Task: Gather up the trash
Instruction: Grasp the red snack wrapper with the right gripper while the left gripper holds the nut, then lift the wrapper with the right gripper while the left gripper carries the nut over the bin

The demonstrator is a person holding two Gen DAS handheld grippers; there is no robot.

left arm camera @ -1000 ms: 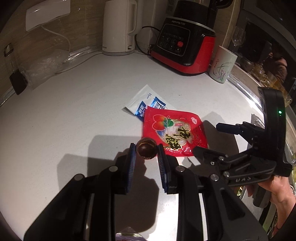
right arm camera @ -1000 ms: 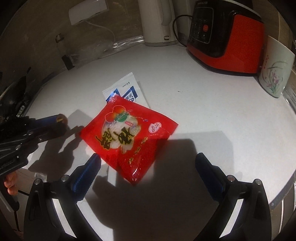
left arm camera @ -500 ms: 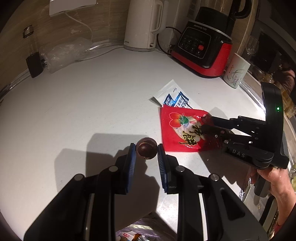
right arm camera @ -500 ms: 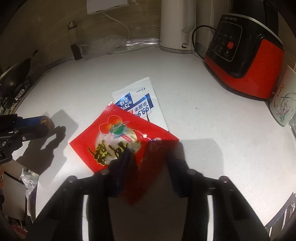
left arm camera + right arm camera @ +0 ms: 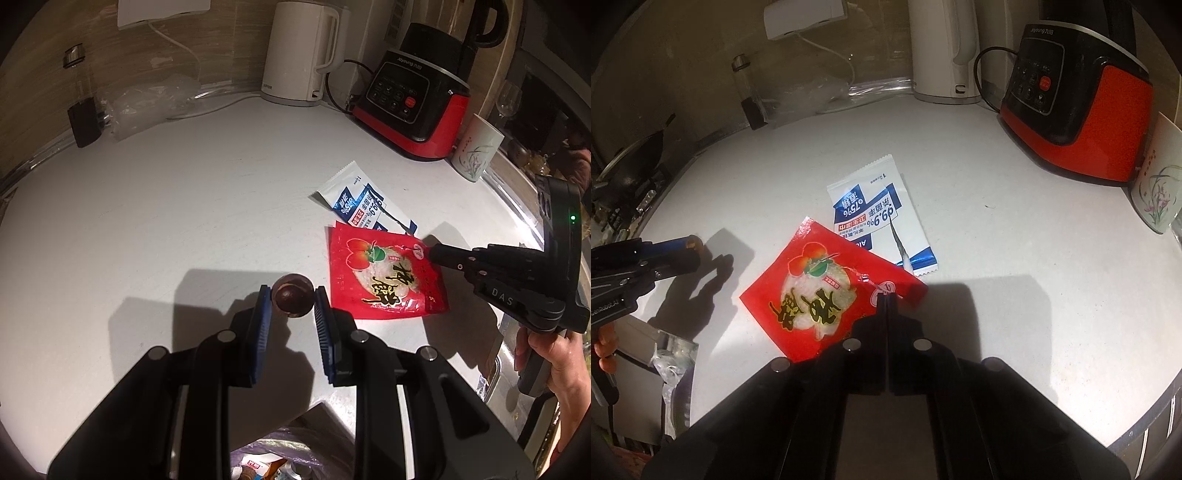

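Red pouch pinched at far-right corner, nut clamped left

Red pouch (image 5: 816, 295) flat on white counter (image 5: 166, 206), long axis running near-left to far-right in right wrist view. Right gripper (image 5: 887, 297) fully closed on pouch's right corner, jaws meeting with foil between, so already at pouch, no reach left. Rest of pouch spreads left and away from that pinch point, toward left gripper. Looks flat on counter, not lifted; hard to be sure.

Brown nut (image 5: 292, 300) held between blue pads (image 5: 264, 317) of left gripper (image 5: 291, 301), jaws narrow, touching nut on both sides. Nut above near part of counter, just left of pouch's near-left edge, not touching pouch.

White-blue sachet (image 5: 879, 214) lies just beyond pouch, far side, its near edge tucked under pouch's far edge. Neither gripper on it.

Trash bag (image 5: 273, 461) glimpsed below near counter edge, under left gripper; likely drop point. Left gripper nearer to bag than right. Judgement: pouch needs dragging or lifting near-left past counter edge; thin foil may slip from corner pinch.
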